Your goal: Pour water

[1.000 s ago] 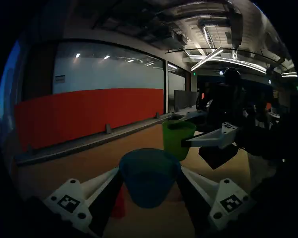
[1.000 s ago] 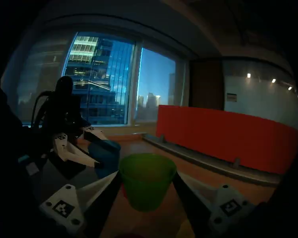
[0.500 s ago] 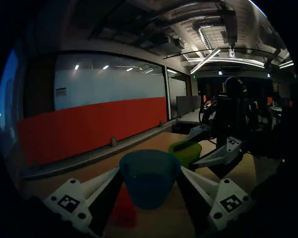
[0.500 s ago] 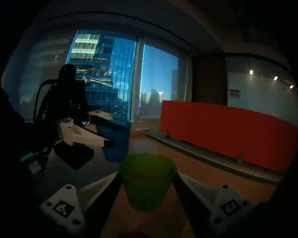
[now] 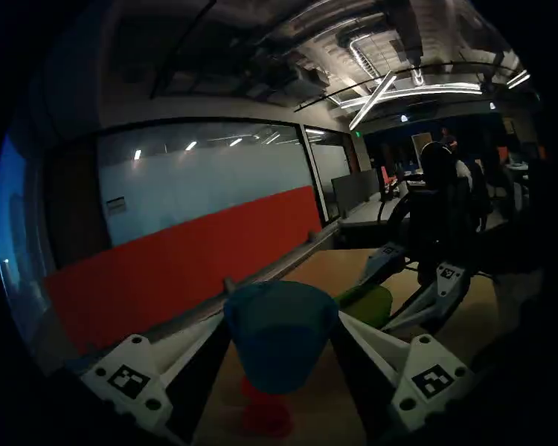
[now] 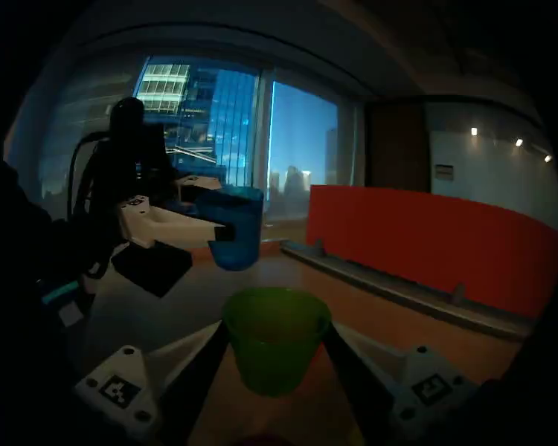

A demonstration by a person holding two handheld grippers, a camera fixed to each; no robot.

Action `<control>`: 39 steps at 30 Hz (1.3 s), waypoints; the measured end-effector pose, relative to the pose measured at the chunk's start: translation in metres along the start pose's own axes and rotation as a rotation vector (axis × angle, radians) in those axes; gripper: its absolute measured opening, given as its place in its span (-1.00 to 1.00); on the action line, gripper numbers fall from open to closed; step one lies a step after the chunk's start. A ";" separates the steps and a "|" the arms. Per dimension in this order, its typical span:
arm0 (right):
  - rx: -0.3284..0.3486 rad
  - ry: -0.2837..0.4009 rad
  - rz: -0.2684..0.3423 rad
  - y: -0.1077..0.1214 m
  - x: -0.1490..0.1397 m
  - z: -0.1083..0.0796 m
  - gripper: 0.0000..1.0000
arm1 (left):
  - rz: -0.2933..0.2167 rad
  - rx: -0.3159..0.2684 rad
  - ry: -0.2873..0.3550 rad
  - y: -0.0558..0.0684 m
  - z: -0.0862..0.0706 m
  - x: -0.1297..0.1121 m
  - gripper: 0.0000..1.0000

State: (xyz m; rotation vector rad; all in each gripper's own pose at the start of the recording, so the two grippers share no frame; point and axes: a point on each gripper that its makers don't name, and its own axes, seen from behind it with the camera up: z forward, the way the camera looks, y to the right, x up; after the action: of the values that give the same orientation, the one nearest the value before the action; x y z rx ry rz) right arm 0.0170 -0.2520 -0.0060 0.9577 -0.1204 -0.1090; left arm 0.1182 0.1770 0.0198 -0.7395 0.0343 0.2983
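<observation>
1. The left tool (image 5: 280, 321) is closed on a blue cup (image 5: 279, 342): both white fingers press its sides, and the cup sits with its mouth up, clear of the counter (image 5: 331, 267).
2. The right tool (image 6: 275, 331) grips a green cup (image 6: 276, 342) the same way, one finger on each side and the rim facing up.
3. The right gripper view looks at the left tool from the side. There the blue cup hangs above and to the left of the green cup, raised well off the counter and apart from the green rim.
4. The left gripper view gives the reverse angle. The green cup lies beyond and lower than the blue one, between the far tool's fingers, with little more than its rim showing.
5. I cannot tell whether either cup holds water; the light is too dim.
6. In the left gripper view a red object (image 5: 264, 416) sits on the counter below the blue cup.
7. Behind each far tool stands the dark shape of the person (image 6: 123, 171) holding it.
8. A red wall panel (image 6: 443, 238) runs along the counter's far edge.
9. The right gripper view adds a window (image 6: 197, 126) onto lit towers at dusk; the left gripper view adds ceiling strip lights (image 5: 376, 97).
</observation>
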 end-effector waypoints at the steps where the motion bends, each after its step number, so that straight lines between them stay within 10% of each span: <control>1: 0.000 0.000 0.000 0.000 0.000 0.000 0.80 | 0.013 0.004 0.000 -0.001 0.000 0.002 0.72; 39: 0.085 0.007 -0.009 -0.037 0.000 0.023 0.81 | 0.372 0.086 0.018 -0.020 -0.005 0.044 0.72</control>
State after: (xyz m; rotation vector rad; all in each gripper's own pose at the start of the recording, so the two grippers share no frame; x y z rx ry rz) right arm 0.0119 -0.2921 -0.0234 1.0436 -0.1150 -0.1093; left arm 0.1659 0.1707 0.0230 -0.6474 0.2026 0.6407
